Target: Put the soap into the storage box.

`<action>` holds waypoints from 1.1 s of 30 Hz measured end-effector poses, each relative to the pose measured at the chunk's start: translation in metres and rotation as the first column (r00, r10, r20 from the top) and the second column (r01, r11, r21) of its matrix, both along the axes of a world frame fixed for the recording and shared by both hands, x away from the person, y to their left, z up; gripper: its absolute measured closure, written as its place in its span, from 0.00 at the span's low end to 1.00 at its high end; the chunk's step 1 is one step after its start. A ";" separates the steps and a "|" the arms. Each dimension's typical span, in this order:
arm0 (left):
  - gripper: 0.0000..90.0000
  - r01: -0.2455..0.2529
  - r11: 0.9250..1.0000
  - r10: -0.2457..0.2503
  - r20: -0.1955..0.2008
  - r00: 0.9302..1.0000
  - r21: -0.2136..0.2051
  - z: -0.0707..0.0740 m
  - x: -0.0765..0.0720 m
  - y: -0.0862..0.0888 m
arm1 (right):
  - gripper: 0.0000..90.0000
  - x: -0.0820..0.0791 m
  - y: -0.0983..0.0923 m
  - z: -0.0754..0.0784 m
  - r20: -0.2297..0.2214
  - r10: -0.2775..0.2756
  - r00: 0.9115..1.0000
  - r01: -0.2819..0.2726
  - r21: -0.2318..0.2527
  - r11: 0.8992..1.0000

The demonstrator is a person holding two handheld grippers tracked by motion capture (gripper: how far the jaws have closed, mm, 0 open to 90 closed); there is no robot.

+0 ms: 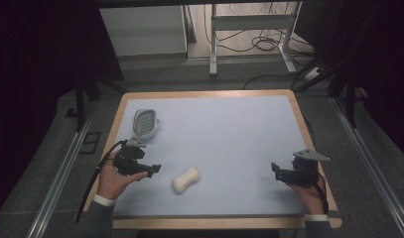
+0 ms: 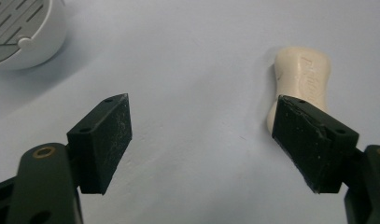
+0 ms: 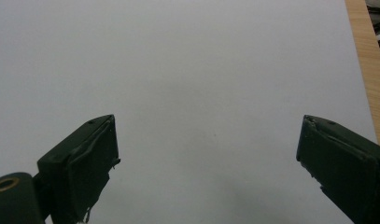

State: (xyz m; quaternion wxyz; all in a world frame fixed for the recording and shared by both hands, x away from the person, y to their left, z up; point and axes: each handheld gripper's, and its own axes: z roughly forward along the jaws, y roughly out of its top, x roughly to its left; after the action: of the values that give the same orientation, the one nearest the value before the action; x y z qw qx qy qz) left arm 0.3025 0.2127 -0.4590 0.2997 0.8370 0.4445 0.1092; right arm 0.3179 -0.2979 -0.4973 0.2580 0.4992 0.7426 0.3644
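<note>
Lying flat, soap bar point(image 1: 185, 180) — long axis slanting from near-left to far-right

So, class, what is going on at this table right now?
A person holds a two-jaw gripper in each hand over a pale blue mat. The left gripper is open and empty, beside a cream bar of soap lying on the mat. A white soap dish sits farther back on the left. The right gripper is open too, over bare mat, away from both things.
</note>
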 end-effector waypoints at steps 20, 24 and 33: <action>0.21 0.072 0.996 -0.071 -0.038 0.997 0.042 -0.004 0.004 -0.031 | 0.06 -0.001 -0.003 0.002 0.009 0.002 1.000 -0.002 0.006 1.000; 0.22 0.084 0.995 -0.082 -0.052 0.995 0.051 -0.009 0.005 -0.038 | 0.06 0.000 -0.002 0.000 0.008 0.003 1.000 -0.003 0.006 1.000; 0.22 0.128 0.990 -0.123 -0.067 0.990 0.063 -0.012 0.008 -0.058 | 0.06 0.000 -0.003 0.000 0.005 -0.001 1.000 0.001 0.007 1.000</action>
State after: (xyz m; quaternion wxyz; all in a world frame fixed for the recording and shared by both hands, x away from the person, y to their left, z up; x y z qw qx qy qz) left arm 0.3102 0.1545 -0.4711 0.2638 0.8759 0.3962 0.0787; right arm 0.3177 -0.3012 -0.4976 0.2583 0.4997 0.7403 0.3682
